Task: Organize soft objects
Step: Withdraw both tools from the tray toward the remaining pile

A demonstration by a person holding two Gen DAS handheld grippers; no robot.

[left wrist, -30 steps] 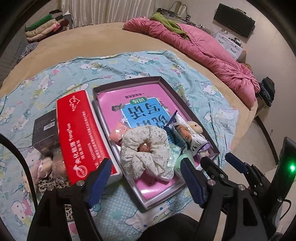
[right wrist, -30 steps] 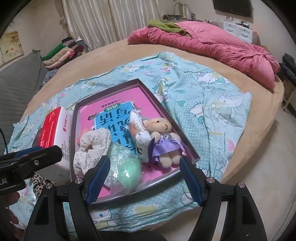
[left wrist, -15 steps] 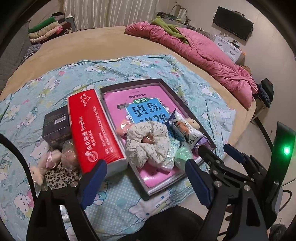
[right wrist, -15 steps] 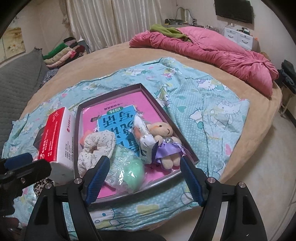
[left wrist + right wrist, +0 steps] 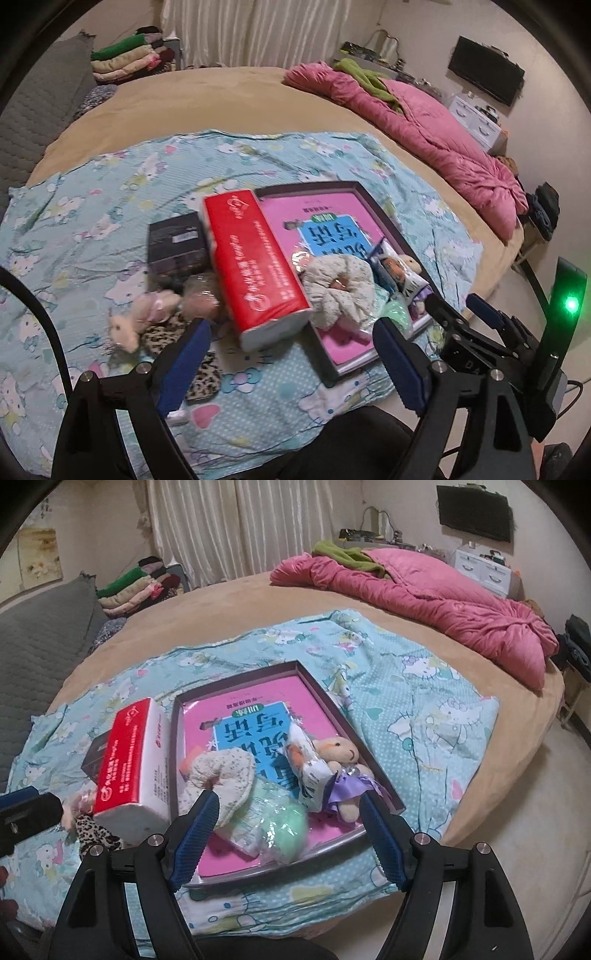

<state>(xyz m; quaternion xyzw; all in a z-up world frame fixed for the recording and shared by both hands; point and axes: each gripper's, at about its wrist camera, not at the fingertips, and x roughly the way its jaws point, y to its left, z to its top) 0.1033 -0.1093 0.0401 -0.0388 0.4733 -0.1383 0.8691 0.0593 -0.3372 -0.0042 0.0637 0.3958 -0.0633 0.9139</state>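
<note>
Tissue pack [image 5: 255,266]: light, compressible, leans against the tray [image 5: 373,771] rim; grip across its width. Scrunchie [image 5: 221,775], in tray: limp; pinch the ring. Plush bunny [image 5: 138,317], on blanket left of the pack: soft; grasp the body. Left gripper [image 5: 291,363] and right gripper [image 5: 288,836]: both spread, empty.

1. Tissue pack [image 5: 255,258]: red top, white sides.
2. Sheet [image 5: 92,206]: light blue with cartoon cats.
3. Tray [image 5: 380,771]: dark rim, pink and blue inside.
4. Quilt [image 5: 443,605]: pink.
5. Scrunchie [image 5: 343,291]: cream, speckled.
6. Pouch [image 5: 205,376]: leopard print.
</note>
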